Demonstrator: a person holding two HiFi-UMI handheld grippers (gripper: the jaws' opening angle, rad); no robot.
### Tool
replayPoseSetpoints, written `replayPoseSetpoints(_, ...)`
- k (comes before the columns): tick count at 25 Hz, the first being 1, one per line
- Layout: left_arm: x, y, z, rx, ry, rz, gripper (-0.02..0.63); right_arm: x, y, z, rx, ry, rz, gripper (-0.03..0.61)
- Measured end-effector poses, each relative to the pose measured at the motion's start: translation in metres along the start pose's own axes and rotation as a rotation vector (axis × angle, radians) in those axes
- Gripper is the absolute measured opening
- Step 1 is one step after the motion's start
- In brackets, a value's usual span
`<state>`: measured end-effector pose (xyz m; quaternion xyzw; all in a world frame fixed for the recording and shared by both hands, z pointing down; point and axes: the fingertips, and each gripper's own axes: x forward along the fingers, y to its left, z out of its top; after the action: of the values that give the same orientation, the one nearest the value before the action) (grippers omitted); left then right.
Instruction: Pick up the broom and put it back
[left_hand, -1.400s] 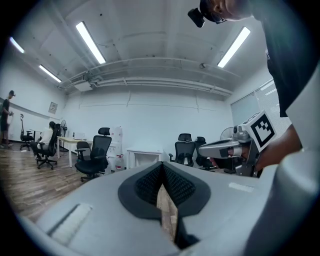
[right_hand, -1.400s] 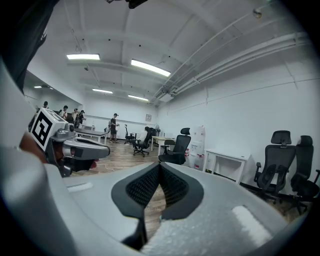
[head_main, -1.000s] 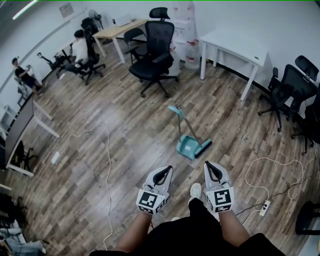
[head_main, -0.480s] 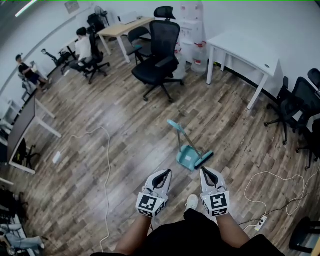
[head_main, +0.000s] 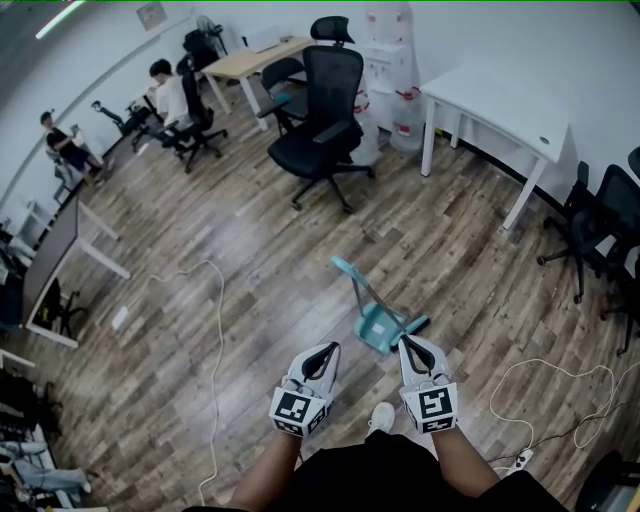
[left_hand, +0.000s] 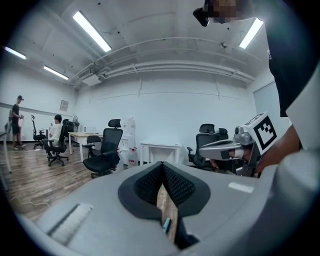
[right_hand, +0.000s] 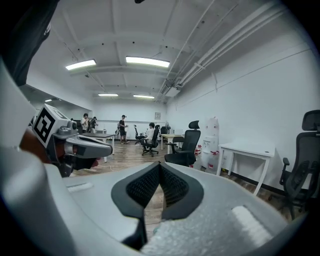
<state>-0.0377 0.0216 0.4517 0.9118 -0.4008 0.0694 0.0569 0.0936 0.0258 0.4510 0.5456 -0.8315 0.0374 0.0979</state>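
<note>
A teal broom (head_main: 353, 282) stands clipped in its teal dustpan (head_main: 379, 328) on the wood floor, handle leaning up to the left. Its dark brush (head_main: 416, 325) lies just beyond my right gripper (head_main: 411, 344). My left gripper (head_main: 326, 351) hovers a little left of the dustpan. Both grippers are shut and hold nothing. In the left gripper view the jaws (left_hand: 161, 169) meet at the tip, with a sliver of teal below them. The right gripper view shows its jaws (right_hand: 159, 168) closed, pointing towards the room.
A black office chair (head_main: 325, 130) and a white table (head_main: 497, 98) stand beyond the broom. More chairs (head_main: 600, 215) line the right wall. White cables run over the floor at left (head_main: 216, 300) and right (head_main: 550, 378). Two people sit at desks at far left. My shoe (head_main: 382, 415) is below.
The whole view has moved forward. The broom and dustpan now lie closer to both grippers, with the right gripper's tip almost at the brush. Both grippers stay shut.
</note>
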Motion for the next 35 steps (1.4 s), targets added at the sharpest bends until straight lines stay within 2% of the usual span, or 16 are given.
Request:
replayPoseSetpoints(6,0.003,0.011,0.002,-0.011,0.005,0.042,0.015,0.014,-0.019,-0.001,0.004,-0.007,0.004,0.003)
replayPoseSetpoints(15,0.009,0.03,0.005,-0.009,0.001,0.06,0.015,0.039,-0.009,0.001,-0.004,-0.003,0.054,0.003)
replayPoseSetpoints(22,0.025,0.074,0.005,-0.036,0.02,0.04,0.015,0.078,-0.001,0.012,-0.015,0.021,0.05,0.003)
replayPoseSetpoints(28,0.049,0.124,0.02,-0.027,-0.02,0.014,0.015,0.13,0.004,0.033,-0.022,0.009,0.029,0.003)
replayPoseSetpoints(32,0.058,0.153,0.021,-0.016,-0.011,-0.012,0.015,0.16,0.01,0.036,-0.027,0.032,0.006,0.003)
replayPoseSetpoints(35,0.063,0.172,0.009,-0.014,0.023,-0.028,0.015,0.182,0.013,0.032,-0.027,0.054,-0.018,0.003)
